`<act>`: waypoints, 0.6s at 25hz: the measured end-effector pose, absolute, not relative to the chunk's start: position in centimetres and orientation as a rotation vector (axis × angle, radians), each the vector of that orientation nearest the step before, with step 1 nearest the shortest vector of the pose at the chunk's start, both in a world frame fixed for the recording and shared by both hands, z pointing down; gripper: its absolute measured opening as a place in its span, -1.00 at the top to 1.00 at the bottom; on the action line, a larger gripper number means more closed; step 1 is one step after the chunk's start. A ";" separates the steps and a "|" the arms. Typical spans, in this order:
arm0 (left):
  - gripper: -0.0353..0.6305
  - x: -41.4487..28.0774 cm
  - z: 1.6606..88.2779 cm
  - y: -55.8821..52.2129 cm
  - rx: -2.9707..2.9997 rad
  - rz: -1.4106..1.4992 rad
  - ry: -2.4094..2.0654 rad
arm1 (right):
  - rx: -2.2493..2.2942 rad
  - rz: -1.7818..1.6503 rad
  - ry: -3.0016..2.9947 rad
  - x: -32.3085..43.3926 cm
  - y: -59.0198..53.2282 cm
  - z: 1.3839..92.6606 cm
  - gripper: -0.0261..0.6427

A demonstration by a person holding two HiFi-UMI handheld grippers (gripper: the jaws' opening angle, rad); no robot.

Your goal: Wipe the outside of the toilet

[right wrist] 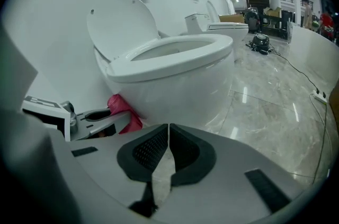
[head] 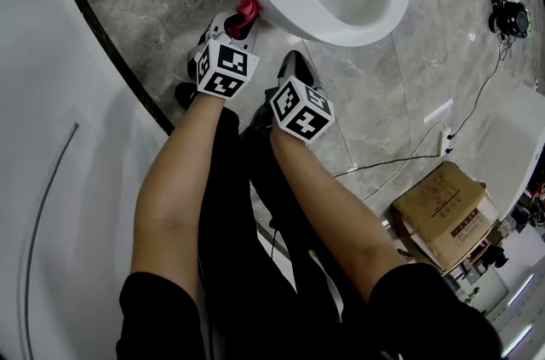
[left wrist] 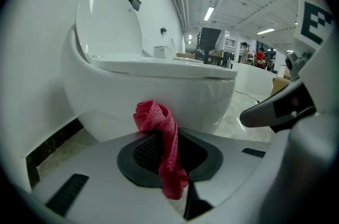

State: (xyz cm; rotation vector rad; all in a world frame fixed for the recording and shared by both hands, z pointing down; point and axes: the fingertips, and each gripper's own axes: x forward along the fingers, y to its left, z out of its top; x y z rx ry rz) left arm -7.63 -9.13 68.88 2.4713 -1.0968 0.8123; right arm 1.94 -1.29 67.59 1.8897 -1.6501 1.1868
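So, the left gripper (left wrist: 165, 150) is clamped on a crumpled red knit cloth (left wrist: 159, 122). The wad pokes out past the jaw tips and a tail hangs back between the pads. That wad sits right up against the lower outer wall of the white ceramic toilet (left wrist: 175, 93), on the side of the bowl just under the rim. It looks to be touching, though I can't swear to it. The right gripper (right wrist: 168, 148) is beside the left one, a bit further from the toilet. Its jaws are pressed together with nothing in them, over the grey marble floor (right wrist: 275, 106). I'd say this is mid-wipe on the bowl's outside. The next move probably calls for dragging the cloth along the curve with steady pressure, pinch tight so it doesn't slip out.
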 end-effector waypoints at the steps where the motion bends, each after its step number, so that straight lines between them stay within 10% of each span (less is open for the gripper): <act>1: 0.70 -7.1 68.9 -8.6 2.466 0.811 -1.089 | 1.891 1.186 -1.645 2.4 -1.0 67.6 0.81; 15: 0.70 -0.6 68.1 -3.1 2.463 0.656 -0.927 | 1.870 1.193 -1.552 4.6 1.4 68.8 0.81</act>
